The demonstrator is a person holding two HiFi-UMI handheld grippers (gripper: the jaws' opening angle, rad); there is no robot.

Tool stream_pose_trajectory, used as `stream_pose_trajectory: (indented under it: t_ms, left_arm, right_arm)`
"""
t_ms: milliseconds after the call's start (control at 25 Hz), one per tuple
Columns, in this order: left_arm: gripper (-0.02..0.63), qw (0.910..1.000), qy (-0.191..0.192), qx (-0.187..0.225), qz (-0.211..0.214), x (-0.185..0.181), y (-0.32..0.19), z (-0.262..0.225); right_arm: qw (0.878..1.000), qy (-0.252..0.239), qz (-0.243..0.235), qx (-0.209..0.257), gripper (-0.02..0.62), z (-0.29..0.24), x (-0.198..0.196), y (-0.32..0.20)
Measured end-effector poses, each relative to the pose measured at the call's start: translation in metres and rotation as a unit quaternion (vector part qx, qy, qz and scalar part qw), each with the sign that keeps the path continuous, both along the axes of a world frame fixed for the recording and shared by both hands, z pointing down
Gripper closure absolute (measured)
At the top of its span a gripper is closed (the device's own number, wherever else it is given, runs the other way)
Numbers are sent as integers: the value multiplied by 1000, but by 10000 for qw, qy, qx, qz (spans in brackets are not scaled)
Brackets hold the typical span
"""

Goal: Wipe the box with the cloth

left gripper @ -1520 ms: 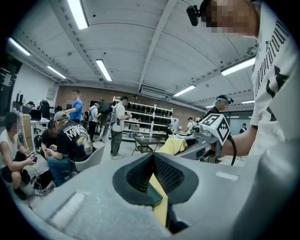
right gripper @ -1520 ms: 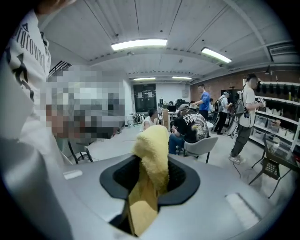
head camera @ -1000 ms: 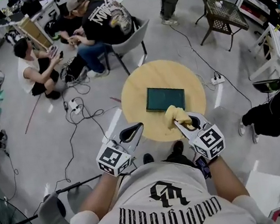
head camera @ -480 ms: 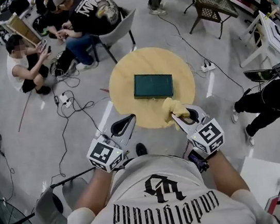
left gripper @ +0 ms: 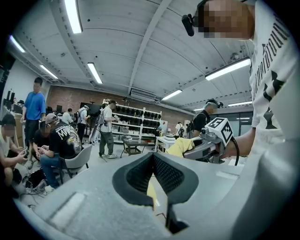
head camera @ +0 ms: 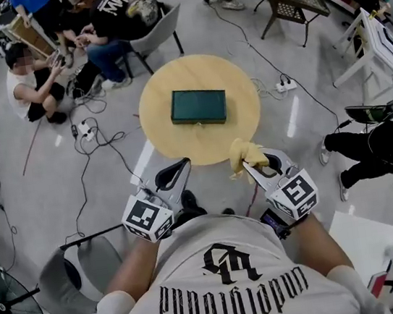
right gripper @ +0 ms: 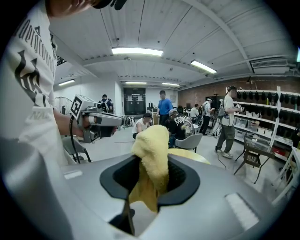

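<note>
Approach step. Yellow cloth [head camera: 246, 154] clamped in the right gripper [head camera: 255, 168], fingers tight on it, hovering at the near edge of the round surface [head camera: 172, 138]. Left gripper [head camera: 178, 170] fingers together, empty. Green box [head camera: 198, 107] mid-surface, well apart from cloth. Next, likely: reach forward, lower cloth onto lid.

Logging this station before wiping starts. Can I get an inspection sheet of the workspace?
Surface: round wooden table, bare around the box.
Job's things: green box lies flat near the table's middle; yellow cloth is held apart from it.
Clutter: nothing seen on the table.
Grippers: left hand-held gripper shut, empty; right hand-held gripper shut on the cloth.
Cables: power strip and loose cables lie beside the table.
Surroundings: seated people and a grey chair beyond the table.
</note>
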State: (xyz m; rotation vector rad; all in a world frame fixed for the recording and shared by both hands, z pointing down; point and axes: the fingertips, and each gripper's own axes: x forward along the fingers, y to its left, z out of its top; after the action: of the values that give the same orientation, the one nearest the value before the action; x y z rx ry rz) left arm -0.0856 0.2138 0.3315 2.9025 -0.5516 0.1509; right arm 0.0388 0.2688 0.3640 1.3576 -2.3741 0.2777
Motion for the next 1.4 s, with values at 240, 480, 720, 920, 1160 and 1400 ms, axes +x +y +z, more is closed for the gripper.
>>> stream_pose_trajectory:
  t_ms: [240, 480, 720, 920, 1160, 1400]
  left_arm:
    - [598, 10000, -3, -1, -80, 8, 48, 3]
    - [598, 9999, -32, 16, -137, 16, 98, 4]
    - [598, 9998, -44, 89, -179, 26, 132, 5]
    - [599, 9998, -44, 44, -214, 32, 144, 1]
    - [598, 9997, -65, 35, -247, 37, 157, 4]
    - [598, 9996, -50, 37, -283, 37, 159, 4]
  right_arm:
    - [10000, 8, -24, 22, 494, 4, 16, 51]
    - [9999, -27, -99, 76, 494, 8, 26, 105]
    - [9996, -76, -151, 237, 494, 7, 34, 142]
    - [9995, -166, -185, 218, 495, 9, 32, 158]
    - [9990, -249, -198, 308, 495, 6, 35, 168]
    - [9990, -299, -203, 275, 495, 10, 33, 170]
